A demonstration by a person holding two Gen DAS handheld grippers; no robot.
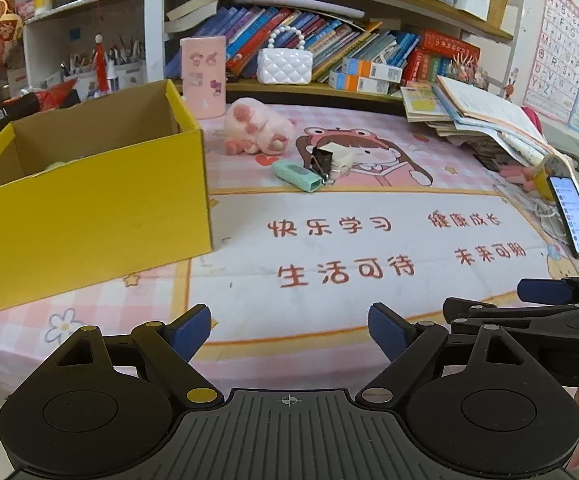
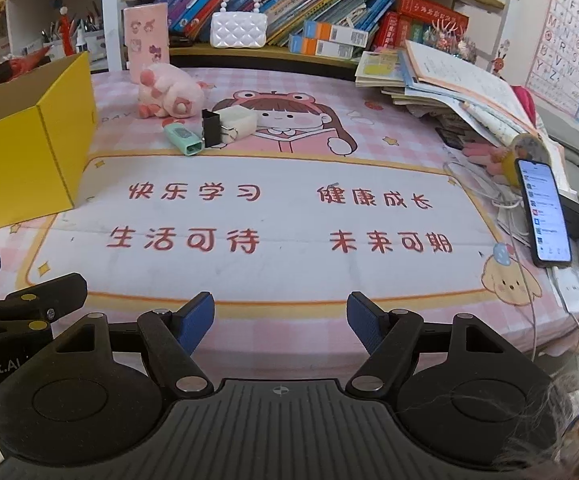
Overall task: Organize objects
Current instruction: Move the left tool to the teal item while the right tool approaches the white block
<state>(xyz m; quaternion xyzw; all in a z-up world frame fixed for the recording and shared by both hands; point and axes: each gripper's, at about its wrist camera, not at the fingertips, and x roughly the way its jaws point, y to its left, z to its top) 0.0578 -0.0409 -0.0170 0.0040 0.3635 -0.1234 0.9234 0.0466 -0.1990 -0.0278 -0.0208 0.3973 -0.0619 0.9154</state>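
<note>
A yellow cardboard box (image 1: 89,216) stands open on the left of the desk mat; it also shows in the right wrist view (image 2: 25,148). Beyond it lie a pink plush paw (image 1: 259,130) (image 2: 167,94), a mint green gadget (image 1: 295,176) (image 2: 183,138), a black binder clip (image 1: 321,162) (image 2: 211,128) and a cream white block (image 1: 343,156) (image 2: 239,122), close together. My left gripper (image 1: 289,334) is open and empty near the front edge. My right gripper (image 2: 281,322) is open and empty beside it, to its right.
A lit phone (image 2: 545,216) leans at the right edge with white cables. A stack of open books (image 2: 449,80) sits at the back right. A pink case (image 1: 203,76) and white beaded purse (image 1: 285,64) stand by the bookshelf.
</note>
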